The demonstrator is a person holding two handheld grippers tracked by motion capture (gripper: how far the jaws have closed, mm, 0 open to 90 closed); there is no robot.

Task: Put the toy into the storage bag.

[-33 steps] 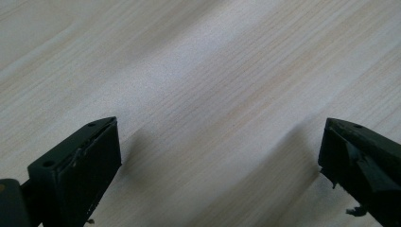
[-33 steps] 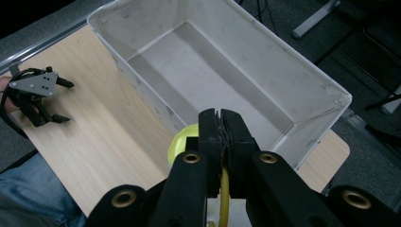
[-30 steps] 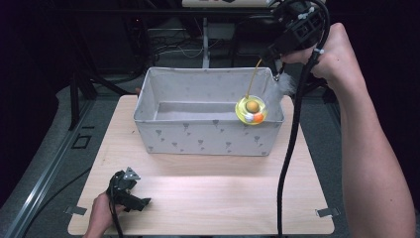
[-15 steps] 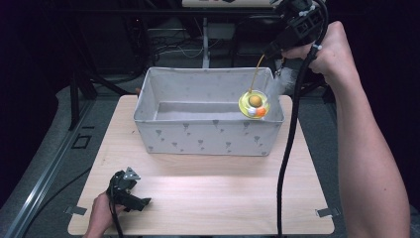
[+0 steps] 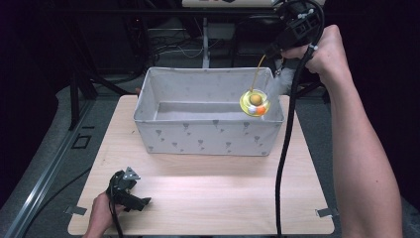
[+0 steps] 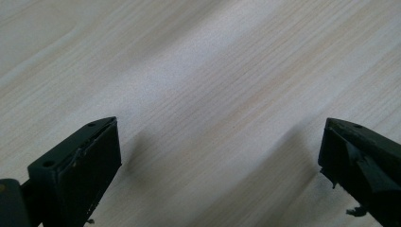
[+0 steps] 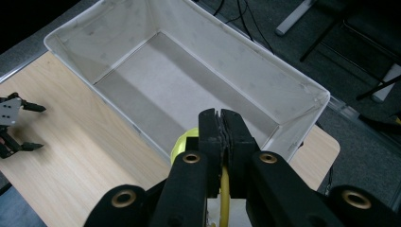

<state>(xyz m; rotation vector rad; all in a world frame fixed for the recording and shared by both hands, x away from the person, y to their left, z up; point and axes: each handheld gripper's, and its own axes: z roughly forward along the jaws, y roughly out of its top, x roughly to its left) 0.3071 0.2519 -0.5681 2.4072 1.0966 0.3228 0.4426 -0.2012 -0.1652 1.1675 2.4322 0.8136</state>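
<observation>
My right gripper (image 5: 276,49) is held high above the right end of a grey fabric box (image 5: 208,141), shut on a thin yellow stick (image 5: 257,73). From the stick hangs a yellow ring toy (image 5: 255,102) with a small ball in it and a white feather (image 5: 278,83), dangling over the box's right rim. In the right gripper view the shut gripper (image 7: 221,116) pinches the stick (image 7: 224,189), and the toy (image 7: 182,144) peeks out beneath, above the box (image 7: 236,52). My left gripper (image 5: 136,191) rests open on the wooden table (image 5: 223,193) near the front left; it (image 6: 220,137) holds nothing.
The box's inside (image 7: 161,80) looks bare. The right gripper's black cable (image 5: 285,148) hangs down across the table's right side. Dark floor, cables and stand legs (image 5: 203,39) lie beyond the table's far edge. The left gripper (image 7: 19,125) sits far from the box.
The right hand has risen slightly, lifting the dangling toy a little over the box's right end. The left gripper has stayed put.
</observation>
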